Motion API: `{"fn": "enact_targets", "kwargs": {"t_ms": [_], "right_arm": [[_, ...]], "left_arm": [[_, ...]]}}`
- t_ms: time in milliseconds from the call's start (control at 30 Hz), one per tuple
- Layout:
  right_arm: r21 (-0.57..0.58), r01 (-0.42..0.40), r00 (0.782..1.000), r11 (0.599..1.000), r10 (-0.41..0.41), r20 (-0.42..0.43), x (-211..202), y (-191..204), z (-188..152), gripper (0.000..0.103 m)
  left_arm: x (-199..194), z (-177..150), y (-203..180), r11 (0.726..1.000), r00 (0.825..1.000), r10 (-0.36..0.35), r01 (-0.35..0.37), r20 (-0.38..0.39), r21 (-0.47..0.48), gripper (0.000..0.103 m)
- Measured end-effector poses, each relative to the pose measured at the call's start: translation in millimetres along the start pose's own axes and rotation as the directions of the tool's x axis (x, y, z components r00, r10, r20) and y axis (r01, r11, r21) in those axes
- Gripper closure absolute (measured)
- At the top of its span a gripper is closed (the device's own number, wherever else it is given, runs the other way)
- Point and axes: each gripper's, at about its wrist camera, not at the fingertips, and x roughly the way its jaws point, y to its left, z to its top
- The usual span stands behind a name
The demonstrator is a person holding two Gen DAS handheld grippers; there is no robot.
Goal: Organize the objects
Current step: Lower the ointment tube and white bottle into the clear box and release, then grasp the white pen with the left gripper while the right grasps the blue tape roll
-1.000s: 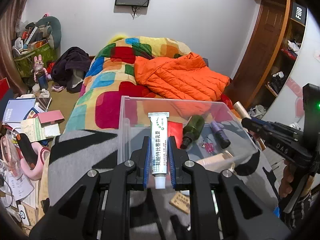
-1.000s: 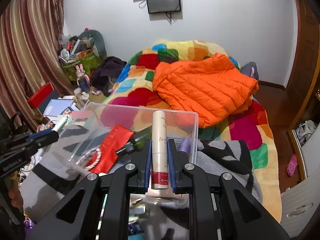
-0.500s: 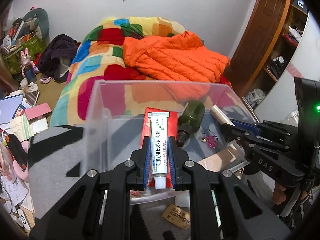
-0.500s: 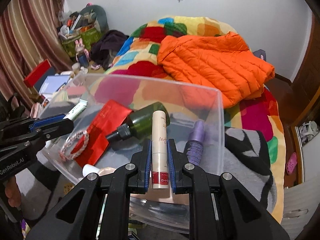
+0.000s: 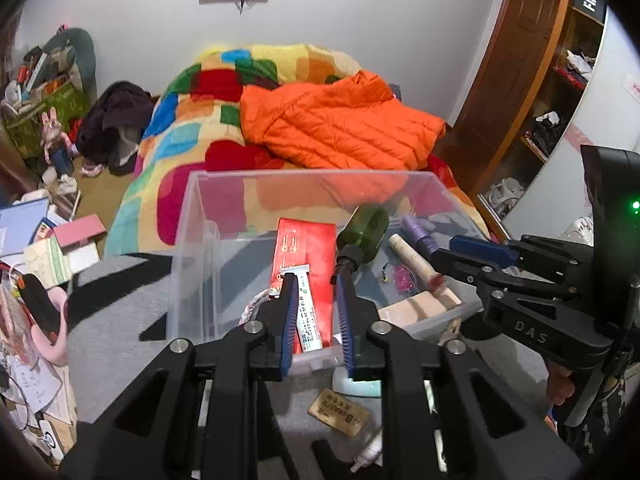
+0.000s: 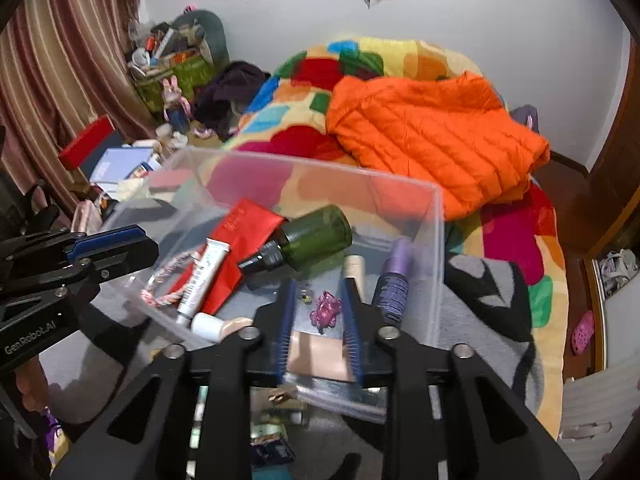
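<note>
Both tubes now lie in the clear plastic storage box (image 6: 438,216), released since a second ago

My left gripper (image 5: 316,316) has just opened, white ointment tube (image 5: 306,312) loose between its jaws, perhaps brushing one; my right gripper (image 6: 318,312) has just opened, cream cylindrical tube (image 6: 354,270) dropped beside the purple bottle (image 6: 394,280)

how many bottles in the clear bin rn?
2: a green bottle lying mid-bin, neck on the red packet, and a purple bottle by the right wall. More may be hidden behind the right gripper.
</note>
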Motion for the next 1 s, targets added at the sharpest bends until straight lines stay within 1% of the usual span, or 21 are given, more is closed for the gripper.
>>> {"fn": "enact_targets", "kwargs": {"t_ms": [33,100,167,333,433,600,700,900,1000], "right_arm": [[-0.002,0.003,1.000,1.000,-0.003,0.017,-7.3,0.9,-0.7,0.072],[-0.006,0.001,0.999,1.000,-0.001,0.050,-20.5,2.1,-2.6,0.057],[-0.009,0.002,0.996,1.000,-0.001,0.085,-34.2,4.2,-6.6,0.053],[-0.021,-0.013,0.993,1.000,0.016,0.115,-55.8,8.6,-21.0,0.052],[-0.022,-0.038,0.994,0.999,0.040,0.105,-59.8,9.2,-33.3,0.050],[-0.041,-0.058,0.997,0.997,0.060,0.056,-53.1,17.7,-55.3,0.050],[-0.030,-0.075,0.997,0.997,0.076,0.025,-45.7,18.0,-67.6,0.050],[0.032,-0.123,0.991,0.992,0.125,-0.052,-27.3,14.1,-93.6,0.050],[0.054,-0.139,0.987,0.989,0.142,-0.075,-21.0,10.3,-101.0,0.050]], "left_arm": [[-5.2,-0.5,-1.7,1.000,1.000,0.003,-0.003,0.013,0.003,0.074],[-15.3,-2.5,-4.9,1.000,0.999,0.009,-0.010,0.035,0.009,0.069],[-23.6,-4.8,-8.7,1.000,0.999,0.010,-0.011,0.051,0.019,0.068],[-34.9,-17.2,-17.4,0.999,0.999,-0.009,0.007,0.052,0.040,0.068],[-33.5,-30.6,-22.4,0.998,0.999,-0.027,0.025,0.027,0.058,0.068],[-20.5,-57.1,-29.8,0.996,0.998,-0.043,0.047,-0.052,0.078,0.068],[-13.4,-69.3,-33.4,0.995,0.996,-0.042,0.050,-0.083,0.092,0.068],[2.5,-79.8,-38.9,0.992,0.987,-0.085,0.097,-0.137,0.086,0.068],[9.4,-83.1,-44.0,0.989,0.983,-0.102,0.117,-0.156,0.095,0.068]]}}
